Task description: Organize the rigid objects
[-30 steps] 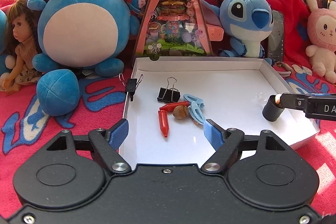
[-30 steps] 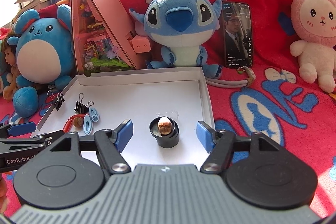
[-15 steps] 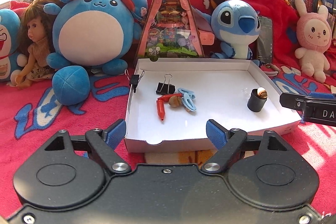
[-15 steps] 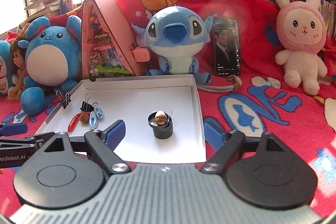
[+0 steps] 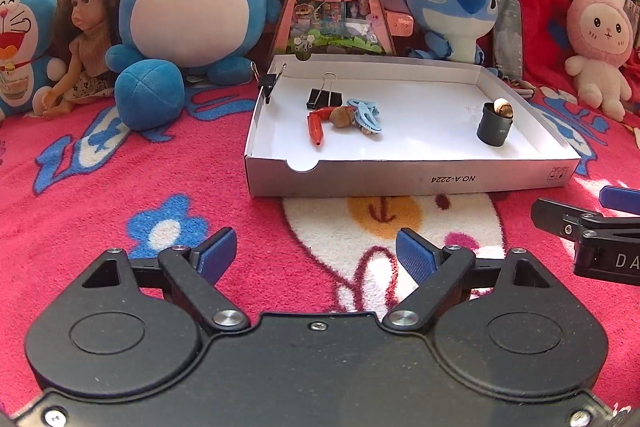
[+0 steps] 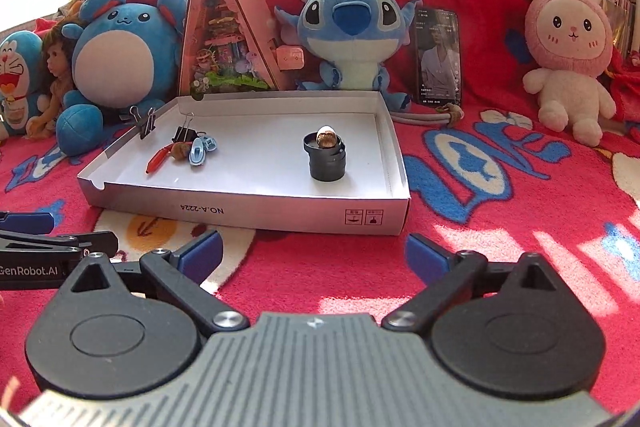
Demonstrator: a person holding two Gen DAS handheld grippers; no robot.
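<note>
A shallow box (image 6: 256, 215) lies on a blanket (image 6: 500, 187). In its left part sit a binder clip (image 6: 184, 135), a pen-like piece (image 6: 158, 159), a nut (image 6: 182, 151) and 2 small clips (image 6: 202, 149), bunched together. Another binder clip (image 6: 146, 125) grips the box's left wall. Well apart, toward the right wall, stands a cup (image 6: 326, 163) with a nut (image 6: 326, 138) on top. Behind the box stand plush toys (image 6: 348, 35), a triangular case (image 6: 224, 39) and a phone (image 6: 438, 57).

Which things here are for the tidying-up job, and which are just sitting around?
For the job:
white box
black cup with a nut on top
red pen
loose nut
blue clips
binder clips

Just sitting around:
blue plush toys
pink bunny
doll
phone
</note>
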